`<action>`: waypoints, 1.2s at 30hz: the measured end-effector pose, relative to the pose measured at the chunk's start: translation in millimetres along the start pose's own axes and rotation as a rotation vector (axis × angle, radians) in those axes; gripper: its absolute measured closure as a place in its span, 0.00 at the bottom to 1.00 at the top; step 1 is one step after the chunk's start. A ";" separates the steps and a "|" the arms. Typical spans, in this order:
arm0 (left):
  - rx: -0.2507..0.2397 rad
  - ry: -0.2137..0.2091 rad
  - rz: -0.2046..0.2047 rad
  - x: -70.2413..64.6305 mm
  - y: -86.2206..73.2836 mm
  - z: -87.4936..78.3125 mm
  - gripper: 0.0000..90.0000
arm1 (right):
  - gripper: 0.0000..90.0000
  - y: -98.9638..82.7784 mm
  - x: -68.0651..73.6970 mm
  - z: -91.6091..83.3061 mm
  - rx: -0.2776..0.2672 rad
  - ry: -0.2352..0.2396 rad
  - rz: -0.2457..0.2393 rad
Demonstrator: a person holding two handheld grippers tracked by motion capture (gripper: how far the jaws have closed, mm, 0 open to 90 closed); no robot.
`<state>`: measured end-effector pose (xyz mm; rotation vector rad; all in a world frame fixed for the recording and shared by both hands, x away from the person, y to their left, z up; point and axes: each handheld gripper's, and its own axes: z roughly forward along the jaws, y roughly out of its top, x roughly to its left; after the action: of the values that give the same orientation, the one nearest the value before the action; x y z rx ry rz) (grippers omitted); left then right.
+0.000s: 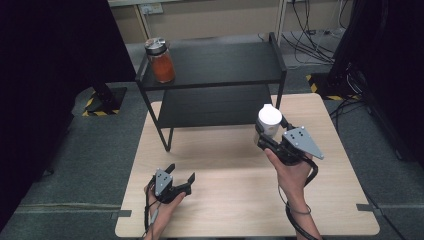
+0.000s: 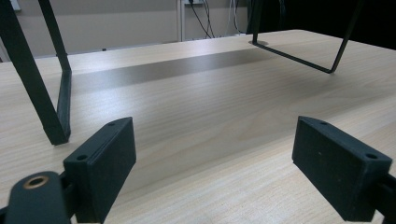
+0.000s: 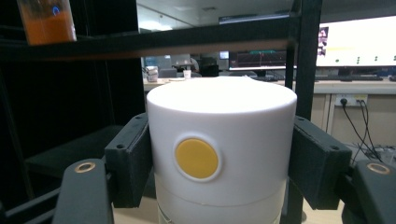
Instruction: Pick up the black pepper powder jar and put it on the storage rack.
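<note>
Two shelves of the black metal rack (image 1: 215, 75) lie ahead of what we carry, and which one we choose decides the next move. Our right gripper (image 1: 271, 131) is clenched on the white cylindrical plastic container with a round yellow button on its side (image 3: 219, 154); the jaws press its flanks on both sides, and it stands upright, long axis vertical, held clear above the pale wooden table (image 1: 240, 195). In the high view the container sits just in front of the rack's right front post, and in the right gripper view its top reaches close under the upper shelf's front edge. We judge the rack lies straight ahead of this hand. The glass jar of orange filling with a metal lid (image 1: 160, 61) occupies the top shelf's far left corner, well apart. Our left gripper (image 1: 181, 179) rests low over the table, jaws spread and empty, farther from the rack.
</note>
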<state>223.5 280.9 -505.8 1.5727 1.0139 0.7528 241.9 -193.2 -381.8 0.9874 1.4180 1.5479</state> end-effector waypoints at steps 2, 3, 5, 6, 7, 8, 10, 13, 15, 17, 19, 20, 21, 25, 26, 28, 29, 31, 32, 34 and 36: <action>-0.001 0.001 -0.002 -0.1 -0.1 0.0 0.14 | 0.34 3.1 0.5 0.7 -0.008 0.003 0.001; -0.001 0.001 -0.002 -0.1 -0.1 -0.1 0.14 | 0.34 4.0 1.0 1.1 -0.012 0.003 0.002; -0.001 0.000 -0.002 0.1 -0.2 -0.2 0.14 | 0.34 6.4 2.0 1.7 -0.015 0.006 0.000; -0.001 -0.001 -0.003 0.4 -0.1 -0.1 0.14 | 0.34 7.5 2.7 2.0 -0.016 0.007 -0.002; 0.001 -0.001 -0.004 0.7 0.2 0.0 0.14 | 0.34 8.4 3.2 2.5 -0.019 0.007 -0.003; 0.002 -0.002 -0.005 0.9 0.3 0.1 0.14 | 0.34 9.2 3.6 3.0 -0.021 0.008 -0.004; 0.002 -0.002 -0.007 1.1 0.3 0.2 0.14 | 0.34 10.9 4.3 4.4 -0.028 0.008 -0.003; -0.001 -0.002 -0.009 1.0 -0.2 0.1 0.14 | 0.34 14.1 5.5 6.7 -0.037 0.008 -0.003; -0.002 -0.002 -0.007 0.6 -0.3 0.1 0.14 | 0.34 17.3 6.8 8.1 -0.043 0.006 -0.005; -0.002 -0.001 -0.007 0.4 -0.3 0.1 0.14 | 0.34 20.2 7.3 8.5 -0.049 0.007 -0.005; -0.002 -0.001 -0.008 0.7 -0.3 0.1 0.14 | 0.34 23.3 7.8 8.7 -0.056 0.008 -0.006; -0.002 -0.001 -0.009 0.7 -0.3 0.1 0.14 | 0.34 24.6 8.1 8.9 -0.060 0.008 -0.008; -0.002 -0.001 -0.009 0.7 -0.2 0.1 0.14 | 0.34 26.0 8.3 9.0 -0.062 0.009 -0.011; -0.002 0.000 -0.005 0.2 -0.2 0.1 0.14 | 0.34 29.9 8.6 9.8 -0.070 0.009 -0.014; -0.001 0.000 -0.006 0.3 -0.2 0.2 0.14 | 0.34 30.8 8.3 10.2 -0.071 0.010 -0.014; -0.001 -0.001 -0.007 0.5 -0.1 0.2 0.14 | 0.34 32.7 7.7 11.1 -0.071 0.013 -0.011; -0.002 -0.001 -0.007 0.4 -0.2 0.1 0.14 | 0.34 33.8 7.2 11.6 -0.071 0.015 -0.010; -0.001 0.000 -0.006 0.3 -0.1 0.2 0.14 | 0.34 35.6 7.1 12.5 -0.072 0.015 -0.009; -0.001 0.000 -0.006 0.2 0.0 0.2 0.14 | 0.34 36.6 7.2 13.0 -0.074 0.014 -0.010; 0.000 0.000 -0.006 0.2 0.1 0.3 0.14 | 0.34 38.9 7.6 13.7 -0.078 0.014 -0.010; 0.000 0.000 -0.006 0.2 0.1 0.3 0.14 | 0.34 41.7 8.1 14.6 -0.084 0.015 -0.013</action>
<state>223.9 281.0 -505.8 1.5691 1.0182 0.7482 250.2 -182.5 -339.0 0.9164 1.3565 1.5951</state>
